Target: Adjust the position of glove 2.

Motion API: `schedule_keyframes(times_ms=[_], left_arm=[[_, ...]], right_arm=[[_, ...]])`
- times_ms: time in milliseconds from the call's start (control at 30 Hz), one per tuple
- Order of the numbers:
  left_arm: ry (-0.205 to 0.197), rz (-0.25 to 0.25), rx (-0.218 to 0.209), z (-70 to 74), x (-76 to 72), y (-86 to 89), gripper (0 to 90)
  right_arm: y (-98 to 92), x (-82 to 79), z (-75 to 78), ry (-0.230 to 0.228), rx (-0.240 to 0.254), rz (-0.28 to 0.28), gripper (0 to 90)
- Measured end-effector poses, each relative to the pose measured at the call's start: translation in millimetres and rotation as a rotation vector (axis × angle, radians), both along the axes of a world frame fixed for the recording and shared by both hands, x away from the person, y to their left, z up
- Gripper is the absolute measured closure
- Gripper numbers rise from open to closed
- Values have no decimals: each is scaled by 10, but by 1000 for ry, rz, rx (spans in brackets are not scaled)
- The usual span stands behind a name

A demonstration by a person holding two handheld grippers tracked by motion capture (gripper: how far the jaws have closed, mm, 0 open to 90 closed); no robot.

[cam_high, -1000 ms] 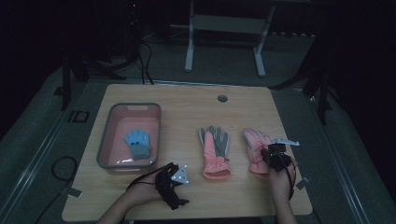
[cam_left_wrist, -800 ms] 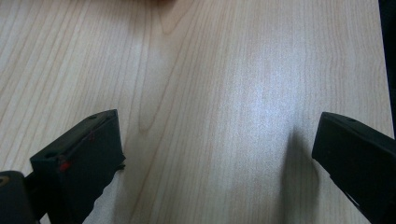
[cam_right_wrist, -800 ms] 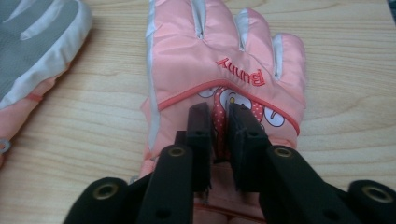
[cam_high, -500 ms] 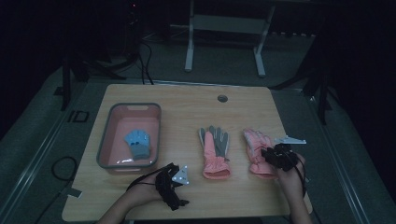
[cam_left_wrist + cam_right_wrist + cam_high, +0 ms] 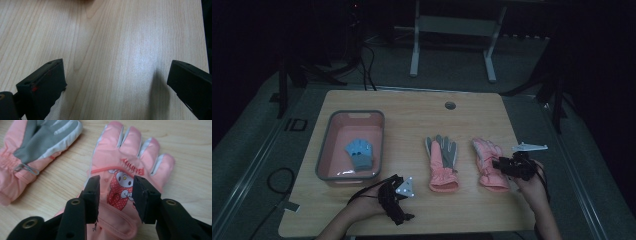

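On the surface [image 5: 412,115], near its right edge, the pink glove [image 5: 130,182] is seen lying flat beneath the right tongs [image 5: 116,195], whose jaws have just been opening and are released above it. Left tongs [image 5: 116,85] are held wide apart over bare wood.

Your right gripper [image 5: 502,164] sits over the cuff end of the pink glove [image 5: 486,161] at the right of the tabletop [image 5: 412,107]; its jaws have just been opening, though how they stand is too small to tell. Just left lies a second pink glove with a grey palm [image 5: 442,162]. Your left gripper [image 5: 398,197] rests near the front edge, beside the pink tray [image 5: 328,145] that holds a blue glove [image 5: 360,153].
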State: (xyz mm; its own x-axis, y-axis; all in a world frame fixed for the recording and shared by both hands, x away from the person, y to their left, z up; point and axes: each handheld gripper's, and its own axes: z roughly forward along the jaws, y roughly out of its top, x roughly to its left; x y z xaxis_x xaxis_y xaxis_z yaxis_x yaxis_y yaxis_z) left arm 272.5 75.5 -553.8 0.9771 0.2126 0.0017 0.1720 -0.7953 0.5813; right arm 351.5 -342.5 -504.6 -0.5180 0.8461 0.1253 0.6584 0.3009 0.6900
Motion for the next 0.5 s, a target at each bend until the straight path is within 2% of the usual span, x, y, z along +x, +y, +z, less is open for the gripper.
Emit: schedule_keyframes(times_ms=[67, 133, 267, 333, 433, 500], left_arm=[[-1, 0, 2, -8, -8, -4, 19], [-1, -1, 2, -9, -7, -5, 19], [-3, -5, 9, -14, -3, -7, 19], [-4, -7, 8, -16, -5, -8, 19], [-3, -7, 8, -16, -7, -6, 19], [-1, -11, 4, -17, -5, -6, 19]], right_arm=[[25, 24, -97, 19, -9, -5, 575], [44, 43, -159, 20, -29, -26, 575], [103, 74, -236, 24, -56, -31, 611], [113, 87, -254, 31, -43, -31, 712], [146, 65, -251, 30, -48, -44, 814], [157, 40, -245, 25, -30, -78, 859]])
